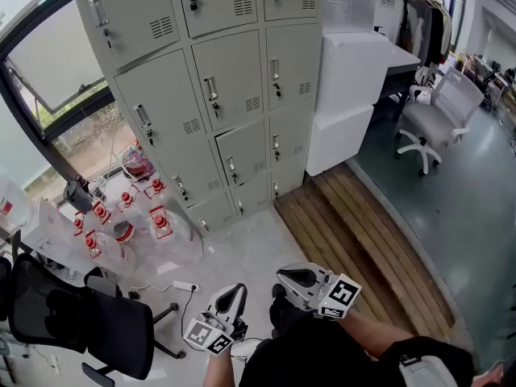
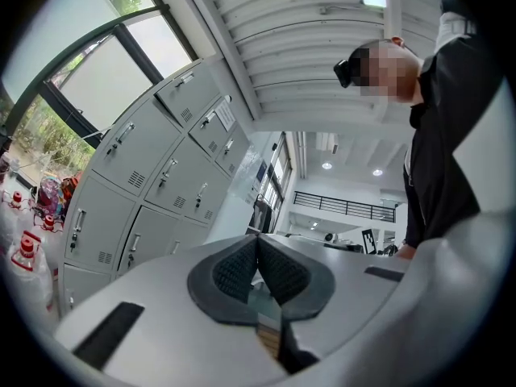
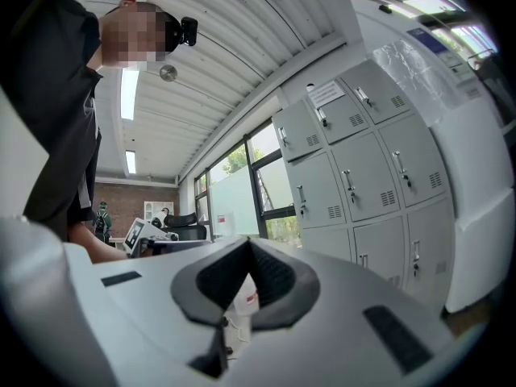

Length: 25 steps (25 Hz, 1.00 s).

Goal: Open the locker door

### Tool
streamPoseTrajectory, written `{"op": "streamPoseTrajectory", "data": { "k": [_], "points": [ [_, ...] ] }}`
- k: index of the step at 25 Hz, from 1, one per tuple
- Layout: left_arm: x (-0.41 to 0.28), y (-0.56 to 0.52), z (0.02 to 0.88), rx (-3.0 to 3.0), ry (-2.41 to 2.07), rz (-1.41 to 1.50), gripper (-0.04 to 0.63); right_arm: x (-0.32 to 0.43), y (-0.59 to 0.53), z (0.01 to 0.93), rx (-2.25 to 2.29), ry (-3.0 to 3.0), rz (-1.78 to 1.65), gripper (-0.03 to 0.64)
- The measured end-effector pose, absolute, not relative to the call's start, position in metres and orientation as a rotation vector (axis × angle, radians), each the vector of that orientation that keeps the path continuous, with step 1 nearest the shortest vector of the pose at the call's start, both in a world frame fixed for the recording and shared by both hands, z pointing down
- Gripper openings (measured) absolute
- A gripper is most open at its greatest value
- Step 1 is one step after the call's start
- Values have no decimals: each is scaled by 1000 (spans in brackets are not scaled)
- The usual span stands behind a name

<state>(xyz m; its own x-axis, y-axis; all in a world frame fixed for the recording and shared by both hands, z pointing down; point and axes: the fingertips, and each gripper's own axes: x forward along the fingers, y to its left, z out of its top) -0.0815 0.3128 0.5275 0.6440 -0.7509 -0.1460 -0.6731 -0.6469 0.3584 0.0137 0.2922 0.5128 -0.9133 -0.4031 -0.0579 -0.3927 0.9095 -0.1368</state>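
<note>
- The left gripper (image 1: pixel 235 290) and right gripper (image 1: pixel 284 277) are both clenched and empty, well apart from the lockers (image 1: pixel 230 87).
- The person would do best to step closer, release one gripper and line it up on a door handle (image 1: pixel 211 88).

L tool (image 1: pixel 235 290) jaws together, empty, R tool (image 1: pixel 284 277) same, both low, side by side

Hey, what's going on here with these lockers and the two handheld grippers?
A person stands facing a bank of grey lockers, holding a gripper in each hand low in front of the body. The left gripper and the right gripper both have their fingers together with nothing between them. Neither touches a locker, and a stretch of floor lies between them. Every locker door in view is shut, so the opening has not begun.
</note>
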Motion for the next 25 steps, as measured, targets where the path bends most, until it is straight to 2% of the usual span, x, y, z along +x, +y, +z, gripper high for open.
{"op": "streamPoseTrajectory", "data": {
  "k": [8,25],
  "points": [
    [-96,228,526,2589,-1161,-358,15,-15,219,512,-551,3006,-156,11],
    [-120,54,493,2613,-1274,-261,15,-22,37,498,-484,2942,-196,11]
  ]
}}
